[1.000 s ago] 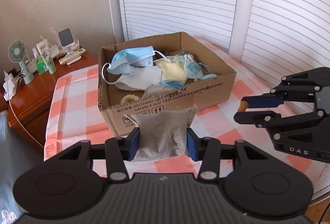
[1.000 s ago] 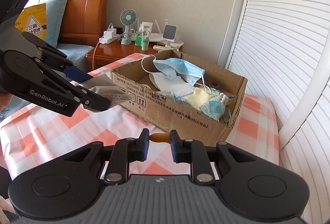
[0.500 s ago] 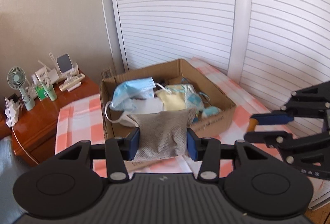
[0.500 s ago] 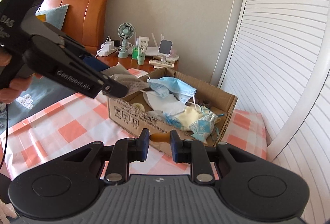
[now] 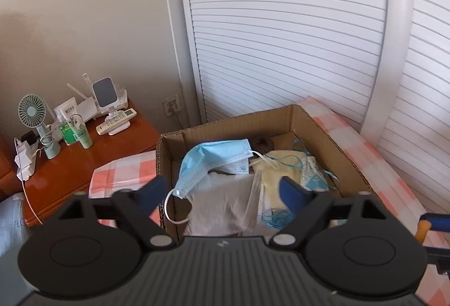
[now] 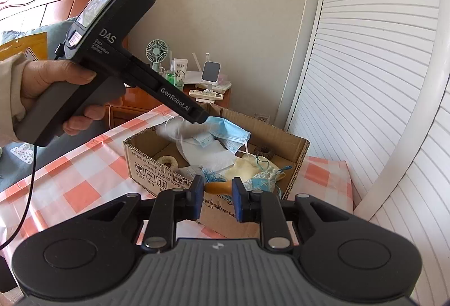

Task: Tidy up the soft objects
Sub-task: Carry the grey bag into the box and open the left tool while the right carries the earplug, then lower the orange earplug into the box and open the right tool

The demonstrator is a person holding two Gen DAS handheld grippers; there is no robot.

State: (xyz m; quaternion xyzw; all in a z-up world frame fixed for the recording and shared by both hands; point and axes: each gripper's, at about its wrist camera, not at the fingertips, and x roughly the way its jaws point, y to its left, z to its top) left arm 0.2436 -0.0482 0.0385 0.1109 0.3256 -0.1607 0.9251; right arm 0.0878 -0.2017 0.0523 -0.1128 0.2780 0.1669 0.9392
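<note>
An open cardboard box (image 5: 323,125) (image 6: 292,140) holds soft things: a blue face mask (image 5: 213,162) (image 6: 230,131), a cream cloth (image 5: 281,165) (image 6: 242,168), and a blue patterned pouch (image 5: 312,176). My left gripper (image 5: 225,193) is open above the box. The grey mesh pouch (image 5: 222,207) is blurred just below the jaws, free of them; it also shows blurred in the right wrist view (image 6: 174,131). My right gripper (image 6: 218,197) is shut on an orange soft piece (image 6: 218,187) in front of the box.
The box stands on a pink checked cloth (image 6: 73,179). A wooden nightstand (image 5: 73,162) with a small fan (image 5: 32,111), tubes and a remote is at left. White louvred doors (image 5: 281,38) stand behind. A bed headboard (image 6: 42,4) is at far left.
My left gripper rose and moved over the box, then opened and let go of the grey mesh pouch, which is dropping into the box. My right gripper stays shut on the orange piece.
</note>
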